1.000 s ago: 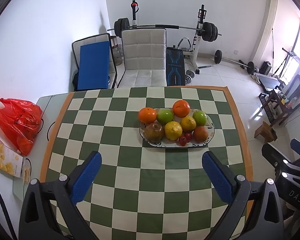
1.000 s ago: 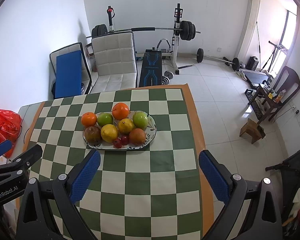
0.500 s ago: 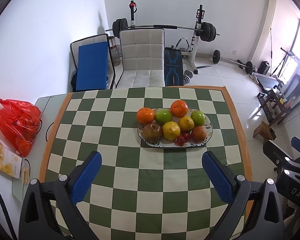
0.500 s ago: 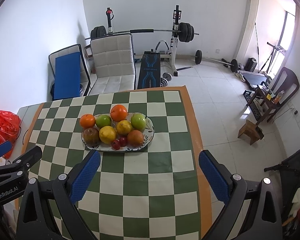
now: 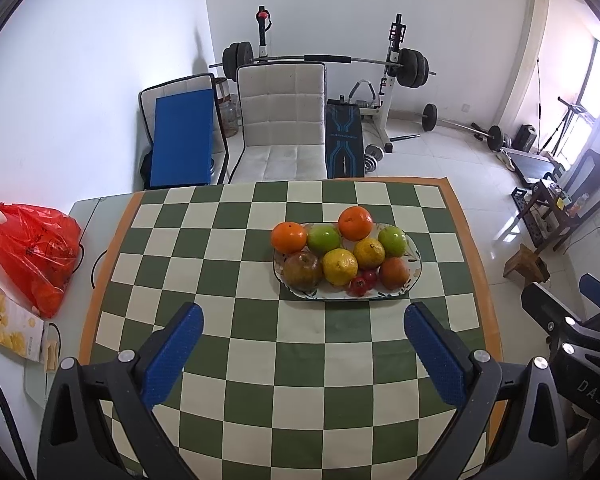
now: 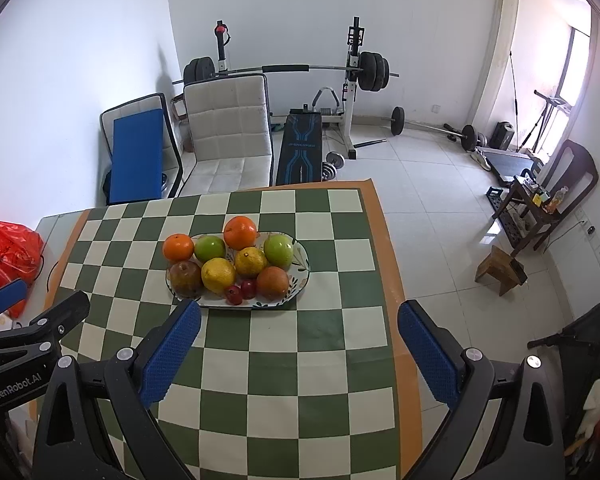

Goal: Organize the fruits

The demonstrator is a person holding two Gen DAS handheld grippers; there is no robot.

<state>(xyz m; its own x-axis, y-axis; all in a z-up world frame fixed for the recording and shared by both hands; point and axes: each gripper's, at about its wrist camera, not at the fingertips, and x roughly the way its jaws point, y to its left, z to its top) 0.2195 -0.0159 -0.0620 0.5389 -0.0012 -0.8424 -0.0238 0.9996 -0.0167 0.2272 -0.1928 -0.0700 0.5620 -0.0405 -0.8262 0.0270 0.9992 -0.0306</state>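
Right now I hold my left tool (image 5: 303,334) and my right tool (image 6: 299,332) above the near part of the table with the green and white checkered cloth (image 5: 236,360). Both tools are spread wide, and nothing is between their blue pads.

All the fruits I can see lie together on the oval white ceramic plate with a painted rim (image 5: 414,276), which stands toward the far right part of the table. At the back are two round oranges (image 5: 355,223), one of them at the left edge of the plate, and two green apples (image 5: 323,239). In front lie a brownish red apple (image 5: 302,269), two yellow citrus fruits (image 5: 340,266), a reddish orange fruit (image 5: 394,273) and two small dark red fruits (image 5: 363,282). This picture fits fruits that are gathered and finished, and also a full plate that waits for sorting; I cannot say which.

The risks come from the pile itself, I think. The fruits touch each other closely, so a wide tool that comes down on one could push its neighbour. The round oranges at the rim could roll off onto the cloth, and further to the right table edge, which is near. The small red fruits are low between bigger ones, so the pads may slip or squeeze them. The plate may also slide on the smooth cloth if it is pushed from the side.
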